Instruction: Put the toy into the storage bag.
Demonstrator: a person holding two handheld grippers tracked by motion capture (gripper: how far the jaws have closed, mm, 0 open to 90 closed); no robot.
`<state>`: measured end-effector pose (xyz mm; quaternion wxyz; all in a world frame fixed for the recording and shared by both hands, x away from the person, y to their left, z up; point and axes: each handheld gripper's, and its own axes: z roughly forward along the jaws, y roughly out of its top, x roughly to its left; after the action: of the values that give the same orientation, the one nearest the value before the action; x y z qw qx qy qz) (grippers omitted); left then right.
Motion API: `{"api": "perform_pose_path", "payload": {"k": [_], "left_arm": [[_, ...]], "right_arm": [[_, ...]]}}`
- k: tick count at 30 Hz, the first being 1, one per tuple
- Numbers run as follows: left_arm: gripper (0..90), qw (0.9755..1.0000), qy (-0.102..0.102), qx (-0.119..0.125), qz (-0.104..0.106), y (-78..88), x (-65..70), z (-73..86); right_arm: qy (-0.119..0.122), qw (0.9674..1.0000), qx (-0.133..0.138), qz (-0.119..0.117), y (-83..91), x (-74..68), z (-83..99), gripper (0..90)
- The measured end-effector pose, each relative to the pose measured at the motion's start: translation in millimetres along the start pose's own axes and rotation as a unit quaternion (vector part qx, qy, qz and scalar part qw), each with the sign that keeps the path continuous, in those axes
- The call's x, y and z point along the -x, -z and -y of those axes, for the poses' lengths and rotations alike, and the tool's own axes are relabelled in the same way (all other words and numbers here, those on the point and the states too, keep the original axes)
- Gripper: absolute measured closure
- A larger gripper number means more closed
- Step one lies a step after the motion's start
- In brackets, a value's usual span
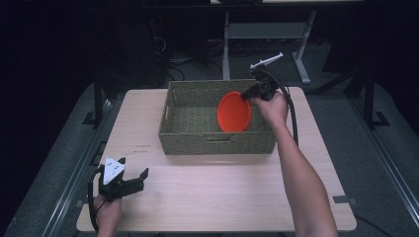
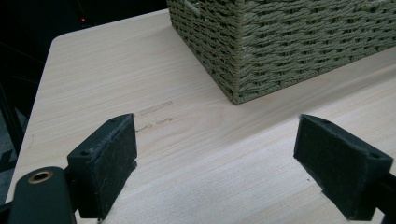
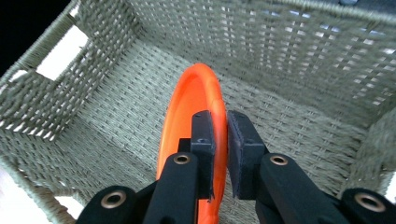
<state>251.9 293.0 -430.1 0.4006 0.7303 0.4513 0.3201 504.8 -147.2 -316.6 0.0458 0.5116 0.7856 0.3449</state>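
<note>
An orange plate (image 1: 233,112) hangs on edge inside the woven basket (image 1: 188,143), near its right end. My right gripper (image 1: 247,95) is shut on the plate's rim, and a hand holds it over the basket's right side. In the right gripper view the two black jaws pinch the orange plate (image 3: 187,107) at its rim, just above the basket floor (image 3: 116,135). My left gripper (image 1: 136,178) rests low at the table's front left corner. Its jaws stand wide apart over bare wood, with nothing between its pads (image 2: 105,163).
The light wooden table (image 1: 222,192) has free room in front of the basket and to its left. The basket corner (image 2: 243,60) stands ahead of the left gripper. Dark floor, metal frame legs (image 1: 226,44) and cables lie beyond the table.
</note>
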Motion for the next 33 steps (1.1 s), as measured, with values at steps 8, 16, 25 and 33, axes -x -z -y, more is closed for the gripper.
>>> {"api": "perform_pose_path", "payload": {"k": [8, 16, 25, 33], "left_arm": [[12.8, 1.0000, -0.001, 0.000, -0.001, 0.3, -0.6, 0.0], [12.8, 1.0000, 0.003, 0.003, 0.000, 0.1, -0.8, 0.3], [12.8, 1.0000, 0.001, 0.001, 0.000, 0.0, -0.1, -0.1], [12.8, 1.0000, 0.002, 0.002, 0.000, -0.2, -0.4, 0.1]], "right_arm": [[-0.006, 0.9998, -0.015, -0.010, -18.3, 1.5, 7.4, 81.4], [-0.009, 0.9993, -0.036, 0.000, -31.1, 5.6, 13.3, 81.3], [-0.004, 0.9986, -0.053, 0.004, -29.9, 8.4, 14.2, 80.4], [-0.003, 0.9985, -0.052, 0.015, -25.7, 10.3, 14.2, 75.9]]}}
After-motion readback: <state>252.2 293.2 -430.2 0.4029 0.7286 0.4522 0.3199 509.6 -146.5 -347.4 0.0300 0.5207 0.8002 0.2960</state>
